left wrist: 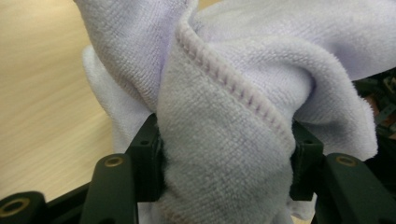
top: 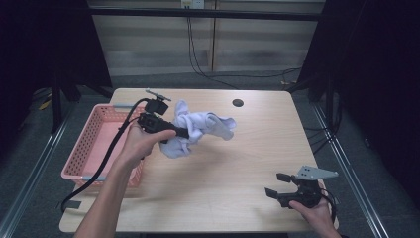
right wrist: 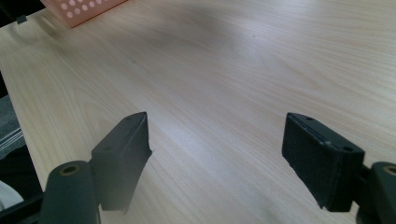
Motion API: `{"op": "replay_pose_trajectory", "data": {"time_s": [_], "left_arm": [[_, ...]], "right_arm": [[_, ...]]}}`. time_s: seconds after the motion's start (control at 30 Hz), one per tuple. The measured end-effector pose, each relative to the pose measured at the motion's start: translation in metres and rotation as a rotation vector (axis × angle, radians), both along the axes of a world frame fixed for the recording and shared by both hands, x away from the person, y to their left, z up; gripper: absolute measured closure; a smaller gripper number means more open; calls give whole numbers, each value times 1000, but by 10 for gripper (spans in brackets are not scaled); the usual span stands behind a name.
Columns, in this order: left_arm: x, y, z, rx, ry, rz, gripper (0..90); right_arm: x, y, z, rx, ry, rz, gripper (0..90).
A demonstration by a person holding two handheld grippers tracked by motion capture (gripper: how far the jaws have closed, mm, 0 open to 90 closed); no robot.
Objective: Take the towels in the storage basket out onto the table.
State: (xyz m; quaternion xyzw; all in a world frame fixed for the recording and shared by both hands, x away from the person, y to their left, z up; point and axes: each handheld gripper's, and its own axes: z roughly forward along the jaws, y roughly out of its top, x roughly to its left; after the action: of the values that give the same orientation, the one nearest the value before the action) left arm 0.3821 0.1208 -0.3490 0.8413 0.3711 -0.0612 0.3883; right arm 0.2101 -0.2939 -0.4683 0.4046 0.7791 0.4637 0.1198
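A pale lilac towel (top: pixel 205 126) is bunched over the middle-left of the wooden table (top: pixel 233 173). My left gripper (top: pixel 184 133) points right into it, held by a hand beside the basket. In the left gripper view a thick fold of the towel (left wrist: pixel 224 140) fills the gap between the two black jaws, which press on it from both sides, so my left gripper (left wrist: pixel 226 156) is shut on the towel. My right gripper (top: pixel 276 184) rests in a hand near the table's front right corner. Its jaws stand wide apart over bare wood, and my right gripper (right wrist: pixel 217 135) holds nothing.
A pink perforated basket (top: pixel 86 148) stands at the table's left edge, and its corner (right wrist: pixel 79 9) appears far off in the right gripper view. A round cable hole (top: pixel 237 103) sits near the table's far edge. The left gripper's cable (top: pixel 106 158) trails over the basket.
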Motion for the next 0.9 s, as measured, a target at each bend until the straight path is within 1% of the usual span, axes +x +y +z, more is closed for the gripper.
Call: {"op": "replay_pose_trajectory", "data": {"time_s": [0.03, 0.07, 0.13, 0.17, 0.2, 0.23, 0.27, 0.3, 0.33, 0.43, 0.47, 0.5, 0.57, 0.63, 0.67, 0.7, 0.73, 0.77, 0.8, 0.83, 0.87, 0.9], "left_arm": [[-2, -5, -5, -1, 5, -5, 432], [-3, -8, -9, 9, 6, -23, 430], [-9, -18, -18, 27, 14, -40, 427], [-12, -23, -24, 26, 23, -51, 426], [-14, -26, -27, 34, 24, -66, 424], [-17, -31, -32, 30, 19, -76, 422], [-20, -36, -37, 22, 25, -69, 420], [-23, -39, -42, 20, 29, -73, 418], [-26, -42, -47, 31, 19, -92, 415], [-35, -50, -64, 43, 8, -119, 405], [-38, -52, -70, 57, 3, -132, 398], [-43, -56, -76, 62, 3, -127, 388], [-49, -63, -89, 82, 9, -137, 348], [-56, -69, -101, 142, -24, -156, 330], [-59, -71, -107, 129, -10, -166, 303], [-61, -71, -112, 120, -5, -185, 286], [-64, -72, -114, 119, -17, -184, 265], [-66, -72, -115, 95, -20, -168, 240], [-66, -69, -116, 79, -19, -168, 216], [-65, -66, -116, 64, -15, -154, 199], [-66, -63, -114, 82, -28, -141, 166], [-67, -60, -114, 79, -31, -119, 152]], "right_arm": [[0, 0, 0, -1, 0, 0, 230], [0, 0, 0, 0, -1, 1, 230], [0, 0, 0, 2, 0, 0, 229], [0, -1, 0, 3, -1, 0, 229], [0, 0, 0, 2, -3, 0, 228], [0, 0, 0, 1, -2, -1, 229], [1, 0, 0, 0, -1, 0, 228], [1, 0, 0, 2, -1, 1, 228], [0, 0, 0, 1, -2, 1, 227], [0, 0, 0, -1, -4, 2, 224], [0, 0, 0, -2, -2, 0, 222], [0, 0, 0, -1, -3, 1, 222], [0, 1, 0, -2, 0, 0, 222], [0, 1, 0, -2, 0, 2, 221], [0, 1, 0, -1, -1, 3, 221], [0, 2, 0, -1, -2, 5, 221], [0, 2, 0, -5, 0, 4, 220], [0, 2, 0, -2, 2, 7, 220], [0, 2, 0, -3, 2, 8, 220], [1, 2, -1, -5, 1, 11, 219], [1, 3, -1, -7, 3, 11, 219], [1, 3, -1, -7, 4, 11, 218]]}}
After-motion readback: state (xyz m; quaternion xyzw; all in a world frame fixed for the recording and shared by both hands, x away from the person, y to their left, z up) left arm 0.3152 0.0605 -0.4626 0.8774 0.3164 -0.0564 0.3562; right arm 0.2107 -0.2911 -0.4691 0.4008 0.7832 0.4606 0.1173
